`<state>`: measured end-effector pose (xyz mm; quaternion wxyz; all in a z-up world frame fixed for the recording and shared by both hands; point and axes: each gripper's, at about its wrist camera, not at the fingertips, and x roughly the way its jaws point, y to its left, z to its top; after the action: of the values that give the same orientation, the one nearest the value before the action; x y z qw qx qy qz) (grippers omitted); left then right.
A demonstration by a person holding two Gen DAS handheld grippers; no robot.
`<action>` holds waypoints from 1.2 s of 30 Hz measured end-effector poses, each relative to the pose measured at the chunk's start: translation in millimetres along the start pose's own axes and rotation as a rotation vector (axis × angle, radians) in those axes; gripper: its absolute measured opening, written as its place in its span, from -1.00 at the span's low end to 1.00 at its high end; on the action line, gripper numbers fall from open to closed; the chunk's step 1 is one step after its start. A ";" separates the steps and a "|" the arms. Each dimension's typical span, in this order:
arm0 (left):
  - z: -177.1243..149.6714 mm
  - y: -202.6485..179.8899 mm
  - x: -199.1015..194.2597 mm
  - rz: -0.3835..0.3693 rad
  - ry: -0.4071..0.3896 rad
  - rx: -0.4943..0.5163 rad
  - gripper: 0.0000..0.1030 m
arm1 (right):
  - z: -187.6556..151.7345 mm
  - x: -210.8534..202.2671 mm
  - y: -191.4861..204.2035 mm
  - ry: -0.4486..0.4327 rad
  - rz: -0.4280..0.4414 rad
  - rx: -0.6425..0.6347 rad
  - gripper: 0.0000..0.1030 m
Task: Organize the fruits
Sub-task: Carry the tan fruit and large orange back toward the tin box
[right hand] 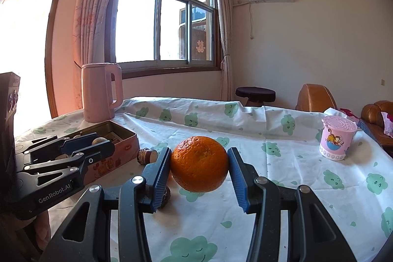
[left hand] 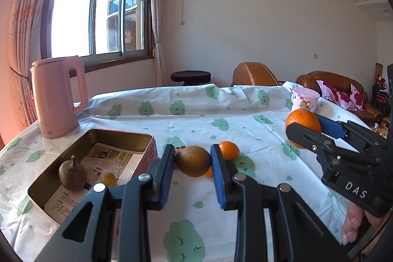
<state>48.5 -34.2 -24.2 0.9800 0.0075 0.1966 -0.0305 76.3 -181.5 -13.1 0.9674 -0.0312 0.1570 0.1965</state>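
Observation:
My left gripper (left hand: 192, 161) is shut on a brown pear (left hand: 193, 160), held just right of the open tin box (left hand: 137, 136). The box holds a dark brown fruit (left hand: 72, 176) and a small yellow fruit (left hand: 108, 179). A small orange (left hand: 229, 150) lies on the cloth behind the right finger. My right gripper (right hand: 199, 163) is shut on a large orange (right hand: 199, 163) and holds it above the table; it also shows in the left wrist view (left hand: 303, 130). The left gripper (right hand: 98, 141) shows in the right wrist view by the tin box (right hand: 122, 139).
A pink kettle (left hand: 59, 97) stands at the back left by the box. A pink cartoon cup (right hand: 337, 141) stands at the right. Two cut brown pieces (right hand: 147, 156) lie on the cloth by the box. Sofa and stool stand beyond the table.

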 end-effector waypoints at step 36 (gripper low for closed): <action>-4.5 121.1 -0.5 0.214 0.071 -0.126 -0.39 | 30.5 71.7 110.0 0.086 0.230 -0.098 -0.05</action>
<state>54.0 86.8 -27.8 0.9685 -0.0321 0.2309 0.0872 105.0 -49.9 -6.7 0.9282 -0.0686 0.1909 0.3119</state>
